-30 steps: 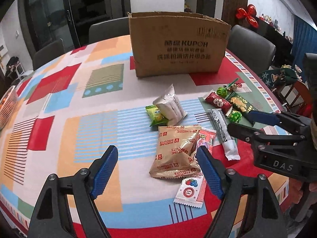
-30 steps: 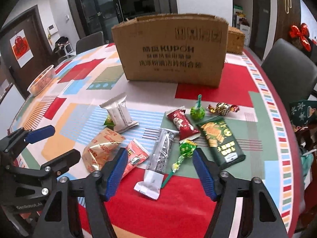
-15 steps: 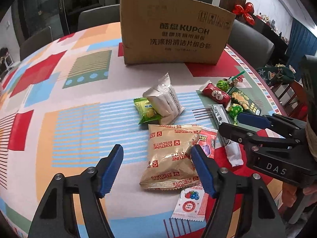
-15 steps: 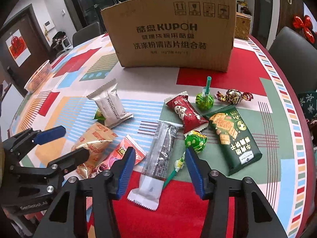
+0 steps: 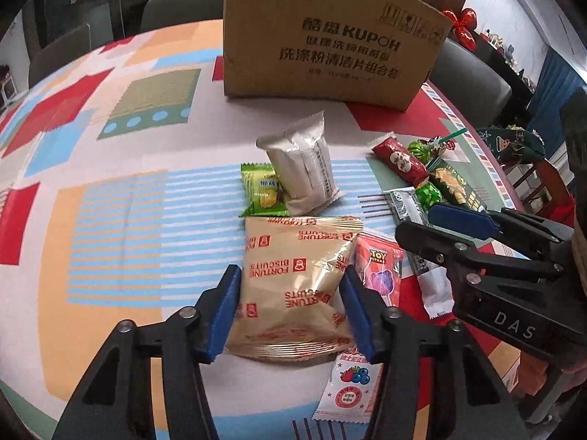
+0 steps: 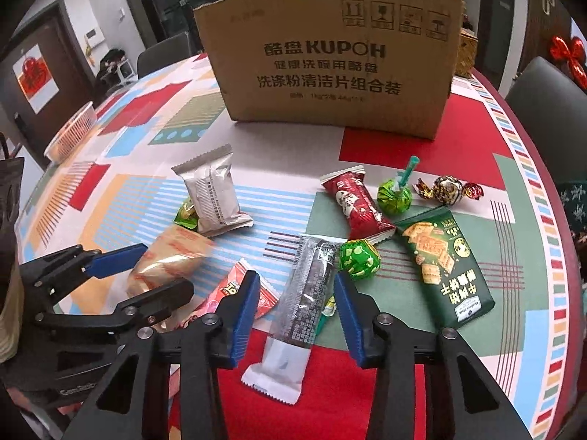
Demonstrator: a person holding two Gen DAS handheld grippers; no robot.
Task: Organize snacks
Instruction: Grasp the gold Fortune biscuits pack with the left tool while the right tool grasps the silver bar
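Observation:
Snacks lie scattered on the patterned tablecloth in front of a brown cardboard box (image 5: 330, 40). My left gripper (image 5: 291, 306) is open, its blue pads on either side of a tan Fortune Biscuits bag (image 5: 293, 282); contact is unclear. My right gripper (image 6: 291, 313) is open and straddles a long silver-black bar packet (image 6: 306, 300). The right gripper also shows in the left wrist view (image 5: 440, 225). The left gripper shows in the right wrist view (image 6: 146, 271). A silver pouch (image 5: 304, 163) lies on a small green packet (image 5: 262, 189).
A red candy packet (image 6: 354, 205), two green lollipops (image 6: 394, 198) (image 6: 359, 258), a foil-wrapped candy (image 6: 447, 190) and a dark green cracker pack (image 6: 444, 264) lie to the right. A pink Toy packet (image 5: 379, 267) and a berry sachet (image 5: 348, 392) lie by the biscuits. A basket (image 6: 71, 134) sits far left.
Both grippers have moved forward and down toward the snacks. The left one now has the biscuit bag between its pads, the right one the bar packet. The jaws have narrowed somewhat.

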